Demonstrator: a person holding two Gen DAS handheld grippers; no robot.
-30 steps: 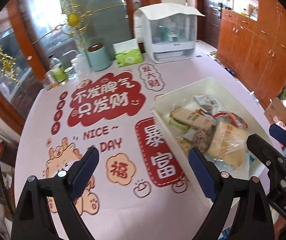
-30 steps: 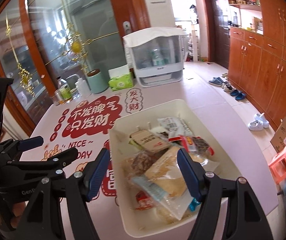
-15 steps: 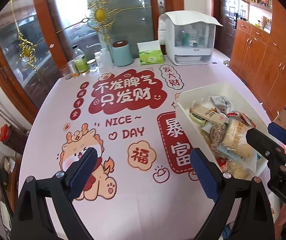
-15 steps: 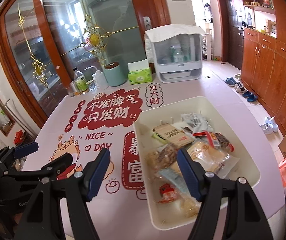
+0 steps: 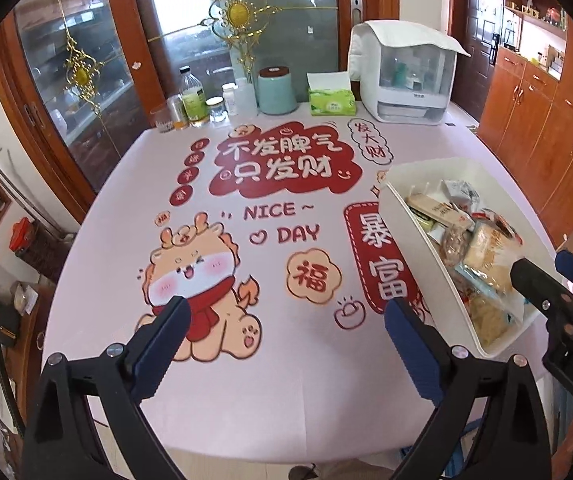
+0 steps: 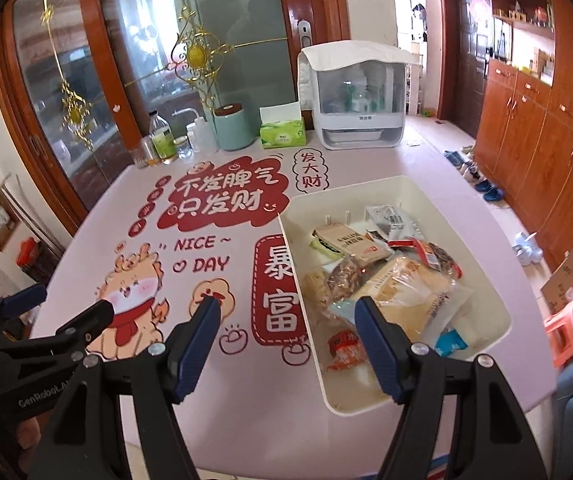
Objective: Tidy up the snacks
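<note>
One white bin [image 6: 482,280] stands on the surface [image 6: 246,392], and about eight snack packets can be counted in it, though the heap overlaps too much for a sure number. At the far edge there are one clear bottle with a green label [image 6: 161,136], one teal canister [image 6: 232,127], one green tissue box [image 6: 282,133], one white lidded cabinet [image 6: 360,100] and a few small jars I cannot count exactly. Two hand-held grippers are in view, the left one [image 5: 282,344] and the right one [image 6: 286,340].
</note>
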